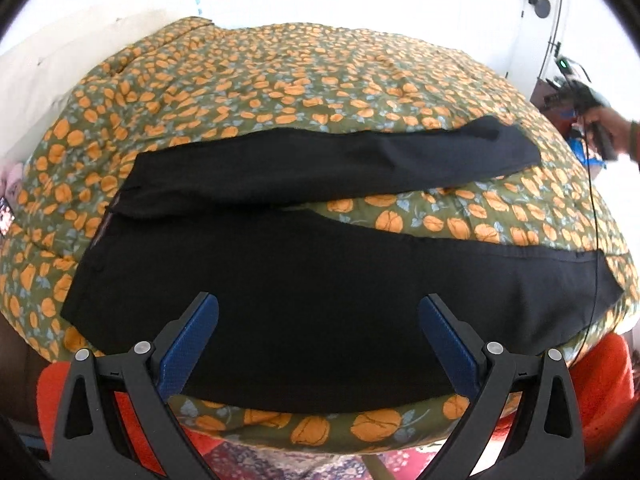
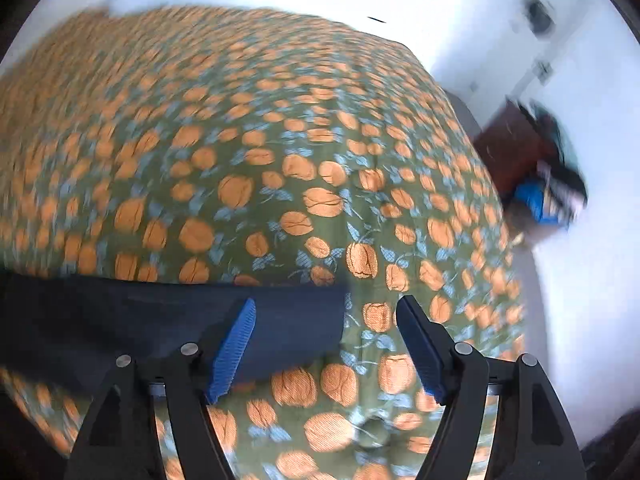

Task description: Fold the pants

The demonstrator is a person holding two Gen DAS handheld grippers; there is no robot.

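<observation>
My left hand-held gripper [image 1: 319, 322] hangs wide and empty over the black pants [image 1: 304, 280] spread on the floral bed [image 1: 280, 80], while my right hand-held gripper [image 2: 326, 326], also wide, nears a leg cuff to start the fold.

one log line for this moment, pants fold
stage: pre-grasp | pants: spread flat on floral bedspread, legs apart | left gripper: open, over pants | right gripper: open, at leg hem
</observation>
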